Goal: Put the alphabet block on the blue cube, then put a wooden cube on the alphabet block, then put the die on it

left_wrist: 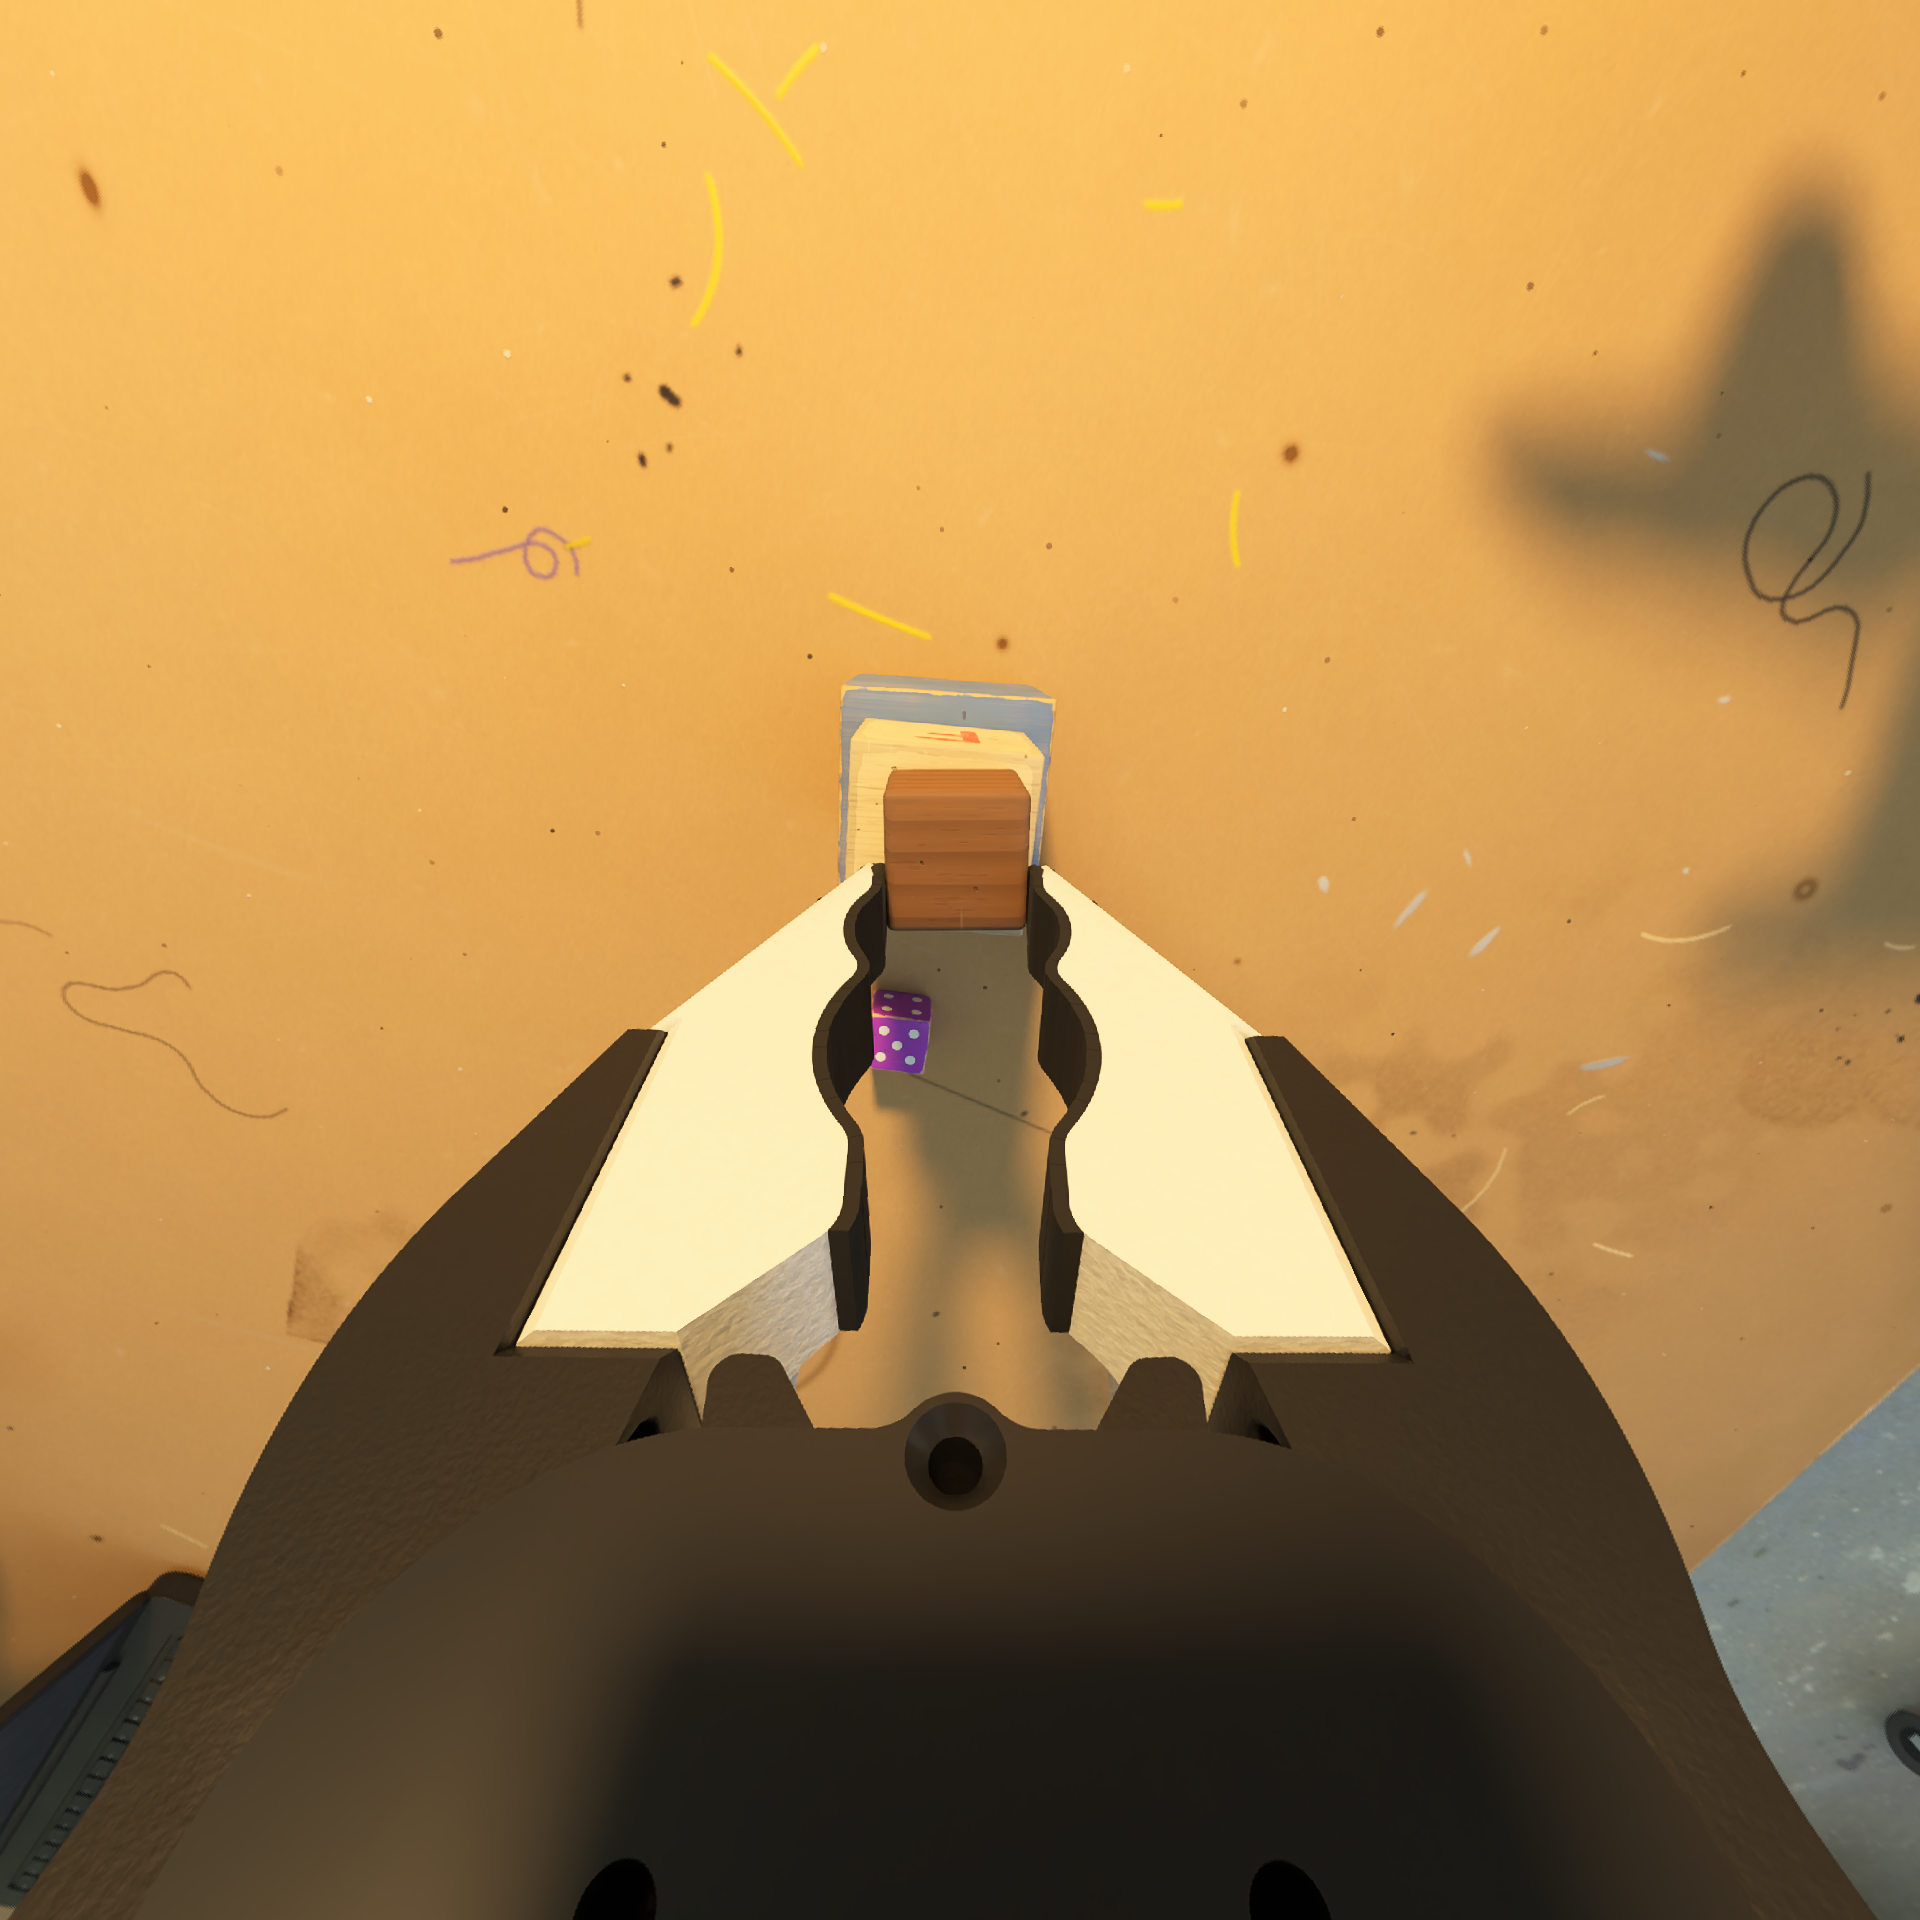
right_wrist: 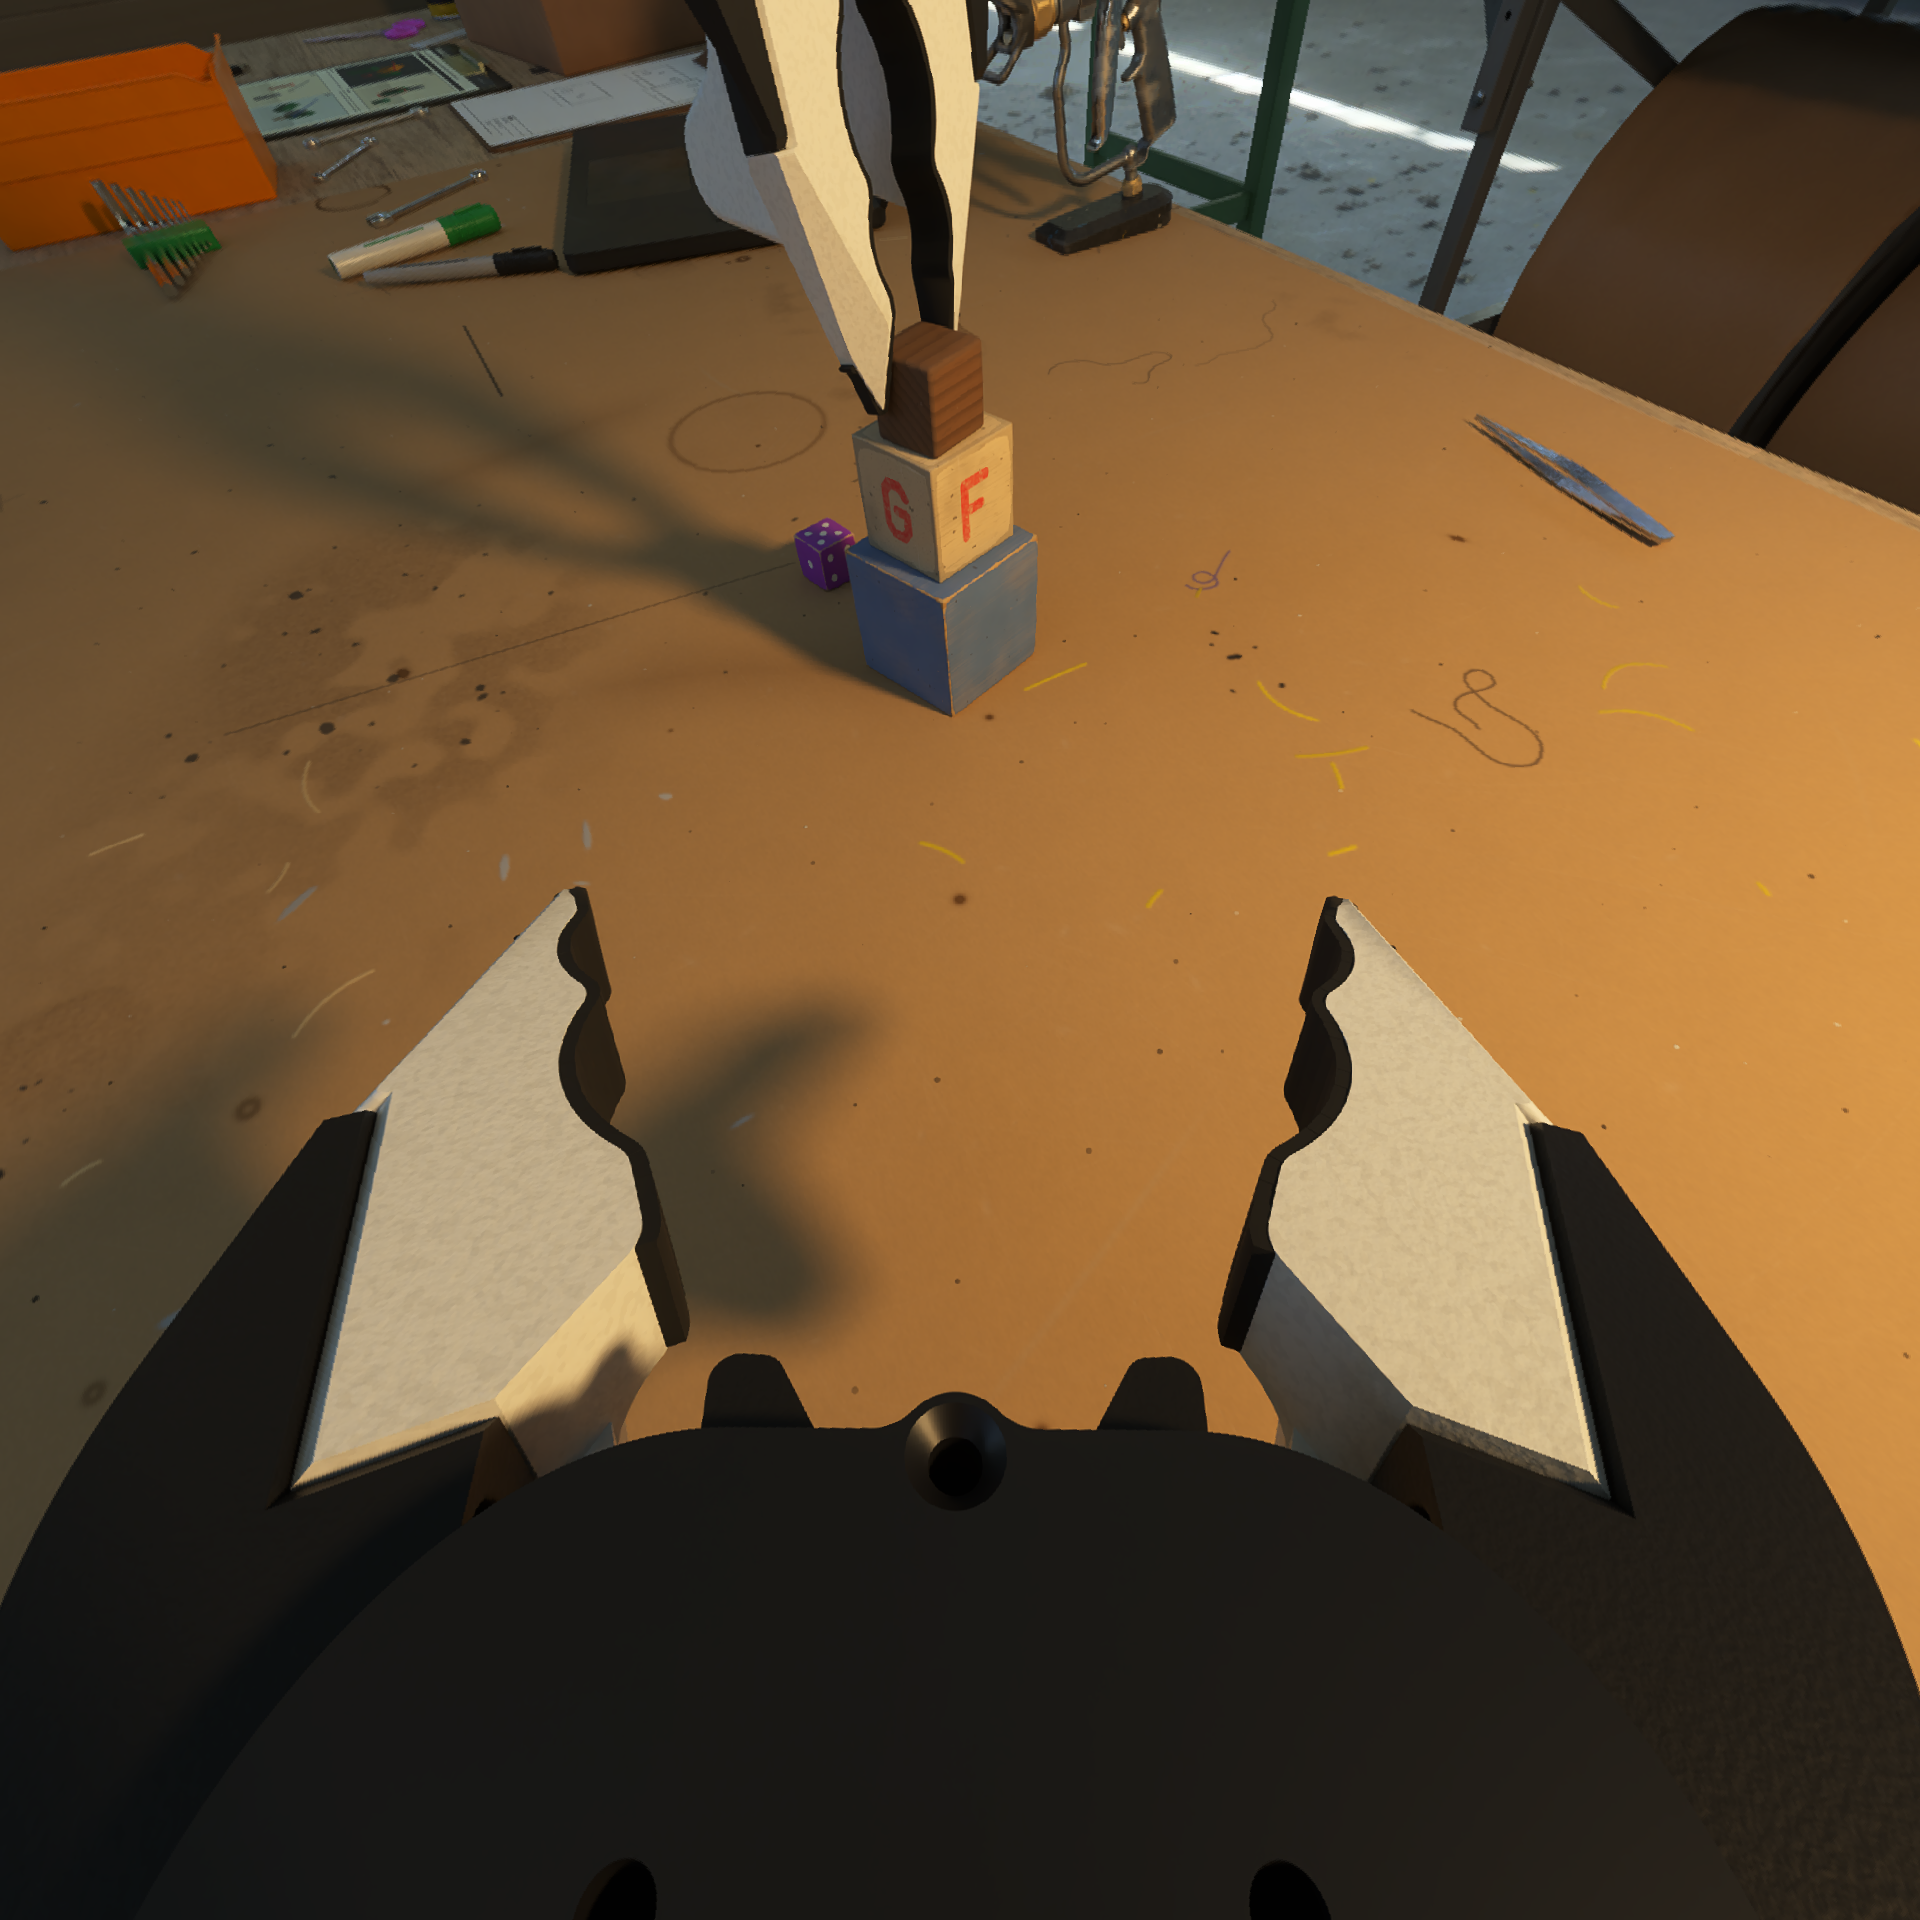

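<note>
While the wooden cube [left_wrist: 956, 847] sits on the alphabet block [right_wrist: 935, 497], the left gripper [left_wrist: 956, 883] reaches down from above with its fingertips closed against the cube's two sides. The cube's underside looks to rest on the block, though contact there cannot be told for sure. The alphabet block stands on the blue cube [right_wrist: 945, 618], which rests on the table [right_wrist: 1143, 987], so the three form a stack with the smallest piece on top.

The die [left_wrist: 900, 1031], purple with white pips, lies on the table just beside the foot of the blue cube. In the left wrist view it shows down through the gap between the fingers, close to the left finger's inner edge.

The right gripper [right_wrist: 956, 904] hovers well apart from the stack, its fingers spread wide and holding nothing.

Looking straight down, the left wrist view shows only thin rims of the alphabet block [left_wrist: 940, 740] and blue cube [left_wrist: 945, 694] around the wooden cube. The right wrist view gives the stack from the side, with the wooden cube [right_wrist: 935, 390], the die [right_wrist: 824, 553] and the left gripper [right_wrist: 920, 338] coming down onto the top. It alone shows the table's far end: an orange box [right_wrist: 114, 135], two markers [right_wrist: 416, 239] and papers [right_wrist: 364, 88].
</note>
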Robot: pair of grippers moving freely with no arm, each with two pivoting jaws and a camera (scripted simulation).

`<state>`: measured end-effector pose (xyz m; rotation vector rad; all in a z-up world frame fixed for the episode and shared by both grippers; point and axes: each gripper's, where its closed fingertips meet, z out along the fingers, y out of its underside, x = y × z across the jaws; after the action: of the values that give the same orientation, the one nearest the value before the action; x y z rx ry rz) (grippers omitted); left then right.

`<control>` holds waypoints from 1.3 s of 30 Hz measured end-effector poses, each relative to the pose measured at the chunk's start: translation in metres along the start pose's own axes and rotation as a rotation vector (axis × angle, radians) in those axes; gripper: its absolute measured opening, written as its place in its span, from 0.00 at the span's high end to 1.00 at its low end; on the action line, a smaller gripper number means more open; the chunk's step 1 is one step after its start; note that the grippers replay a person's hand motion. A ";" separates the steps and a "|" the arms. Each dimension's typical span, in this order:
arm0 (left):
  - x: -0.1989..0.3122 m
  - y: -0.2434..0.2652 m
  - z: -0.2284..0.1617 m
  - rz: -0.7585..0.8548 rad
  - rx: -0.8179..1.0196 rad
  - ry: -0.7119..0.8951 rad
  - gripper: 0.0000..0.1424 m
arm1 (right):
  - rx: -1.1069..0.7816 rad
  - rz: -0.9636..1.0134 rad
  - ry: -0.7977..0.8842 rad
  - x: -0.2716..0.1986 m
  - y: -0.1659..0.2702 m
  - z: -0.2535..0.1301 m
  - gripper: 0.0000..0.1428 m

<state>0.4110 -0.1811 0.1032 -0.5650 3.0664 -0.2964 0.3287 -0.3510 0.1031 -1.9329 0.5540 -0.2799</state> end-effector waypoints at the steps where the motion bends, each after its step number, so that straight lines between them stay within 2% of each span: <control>1: 0.000 0.000 0.000 0.004 0.001 0.001 0.81 | 0.000 0.001 0.000 0.000 0.000 0.000 0.07; 4: -0.001 -0.001 0.000 0.008 0.012 -0.002 0.81 | 0.002 0.001 0.001 0.000 0.000 0.000 0.07; 9: -0.013 0.005 -0.016 -0.049 0.064 -0.071 0.55 | 0.010 0.003 0.005 0.001 -0.002 -0.003 0.07; 13: -0.025 0.030 -0.033 -0.152 0.151 -0.135 0.48 | 0.017 0.004 0.007 0.002 -0.004 -0.004 0.07; 17: -0.022 0.063 -0.016 -0.193 0.221 -0.125 0.48 | 0.013 0.002 -0.001 0.000 -0.003 -0.003 0.07; 24: -0.009 0.099 0.041 -0.031 0.164 -0.044 0.52 | 0.017 -0.016 -0.007 -0.006 -0.006 -0.004 0.07; 31: -0.013 0.100 0.052 0.098 0.149 -0.053 0.60 | 0.027 -0.010 0.011 0.000 -0.007 -0.007 0.07; 39: -0.020 0.097 0.058 0.132 0.175 -0.042 0.68 | 0.004 -0.003 0.011 0.003 -0.001 -0.001 0.07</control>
<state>0.3978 -0.0955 0.0276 -0.3553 2.9787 -0.5347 0.3311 -0.3535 0.1040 -1.9300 0.5575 -0.2939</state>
